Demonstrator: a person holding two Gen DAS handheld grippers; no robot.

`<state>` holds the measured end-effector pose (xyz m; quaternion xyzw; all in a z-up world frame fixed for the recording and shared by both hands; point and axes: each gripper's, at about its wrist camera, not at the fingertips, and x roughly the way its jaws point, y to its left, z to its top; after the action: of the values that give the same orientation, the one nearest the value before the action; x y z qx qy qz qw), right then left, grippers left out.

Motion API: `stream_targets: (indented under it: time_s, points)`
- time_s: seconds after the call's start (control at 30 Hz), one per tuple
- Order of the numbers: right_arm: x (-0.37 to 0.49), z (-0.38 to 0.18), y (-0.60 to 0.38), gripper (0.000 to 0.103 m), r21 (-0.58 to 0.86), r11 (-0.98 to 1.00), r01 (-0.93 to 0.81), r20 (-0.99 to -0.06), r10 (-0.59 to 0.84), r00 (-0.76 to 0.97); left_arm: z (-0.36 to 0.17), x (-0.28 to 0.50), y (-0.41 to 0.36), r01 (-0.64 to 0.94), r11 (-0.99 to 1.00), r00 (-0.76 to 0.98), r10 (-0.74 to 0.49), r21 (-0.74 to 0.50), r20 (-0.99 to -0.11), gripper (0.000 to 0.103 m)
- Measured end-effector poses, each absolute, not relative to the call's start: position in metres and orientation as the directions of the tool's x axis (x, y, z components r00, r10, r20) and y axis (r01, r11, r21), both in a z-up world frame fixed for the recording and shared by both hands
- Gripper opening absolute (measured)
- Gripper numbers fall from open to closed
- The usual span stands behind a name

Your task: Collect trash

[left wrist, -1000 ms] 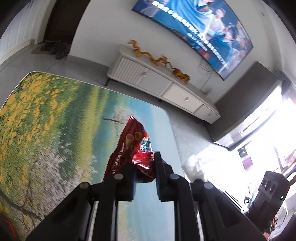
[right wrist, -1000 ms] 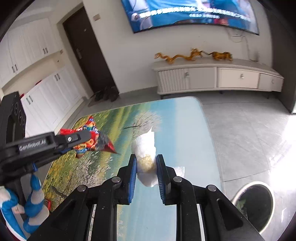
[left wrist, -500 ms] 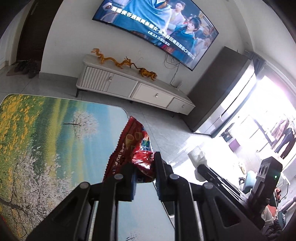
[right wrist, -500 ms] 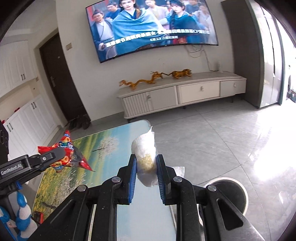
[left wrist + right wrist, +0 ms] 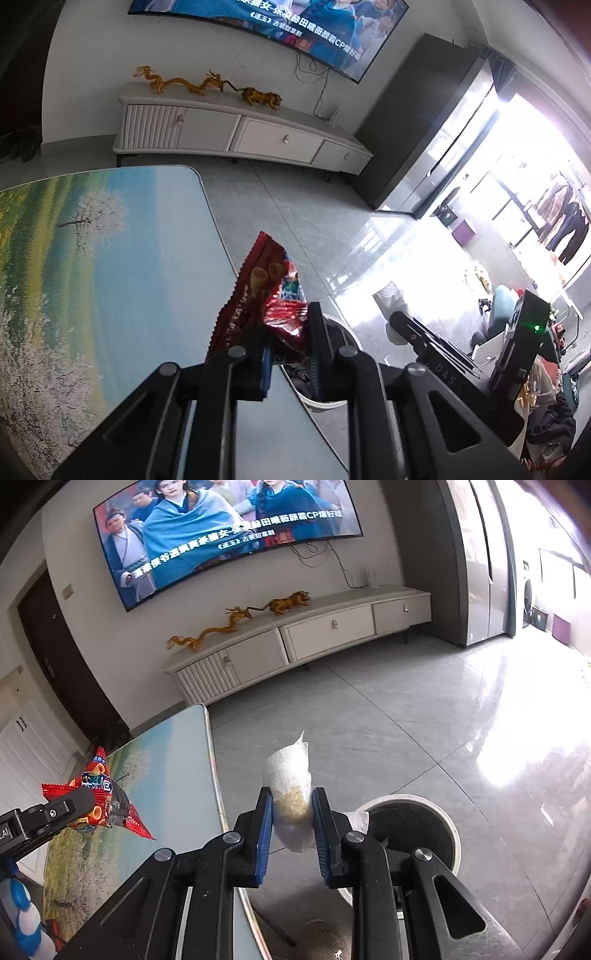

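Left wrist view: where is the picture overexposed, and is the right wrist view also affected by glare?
Left wrist view: window side at right is blown out white, washing the floor. Right wrist view: milder glare patch on the floor; both bend straight lines.

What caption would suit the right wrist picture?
Right gripper clamps a tissue wad beside the bin; left gripper holds a snack wrapper.

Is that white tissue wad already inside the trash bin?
No, the white tissue wad is clamped in the right gripper, above the floor beside the bin.
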<state>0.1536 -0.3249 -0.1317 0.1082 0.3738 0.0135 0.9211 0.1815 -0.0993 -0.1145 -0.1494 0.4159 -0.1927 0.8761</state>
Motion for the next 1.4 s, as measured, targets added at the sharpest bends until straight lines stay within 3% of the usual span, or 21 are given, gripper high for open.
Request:
stream_targets:
  time_s: [0.4, 0.73, 0.93, 1.13, 1.33, 1.4]
  points:
    - [0.166, -0.19, -0.401, 0.02, 0.262, 0.946, 0.192, -0.762, 0.08, 0.643, -0.171, 0.225, -0.207, 0.302, 0.883, 0.426, -0.461, -0.358, -0.778, 0.016]
    - [0.179, -0.246, -0.447, 0.022, 0.273, 0.915, 0.299, -0.83, 0.066, 0.555, -0.224, 0.265, -0.281, 0.358, 0.851, 0.277, -0.489, -0.384, -0.827, 0.017]
    - [0.182, -0.269, -0.469, 0.026, 0.268, 0.887, 0.376, -0.859, 0.043, 0.51, -0.246, 0.28, -0.311, 0.388, 0.827, 0.214, -0.51, -0.407, -0.833, 0.039]
    - [0.175, -0.27, -0.481, 0.032, 0.268, 0.866, 0.423, -0.865, 0.022, 0.501, -0.251, 0.279, -0.323, 0.413, 0.802, 0.18, -0.537, -0.433, -0.824, 0.048]
    - [0.17, -0.254, -0.476, 0.037, 0.265, 0.873, 0.41, -0.853, 0.014, 0.522, -0.228, 0.262, -0.311, 0.431, 0.81, 0.247, -0.53, -0.398, -0.812, 0.049]
    - [0.168, -0.244, -0.467, 0.045, 0.259, 0.883, 0.391, -0.844, 0.01, 0.537, -0.215, 0.254, -0.295, 0.425, 0.83, 0.308, -0.509, -0.362, -0.804, 0.05]
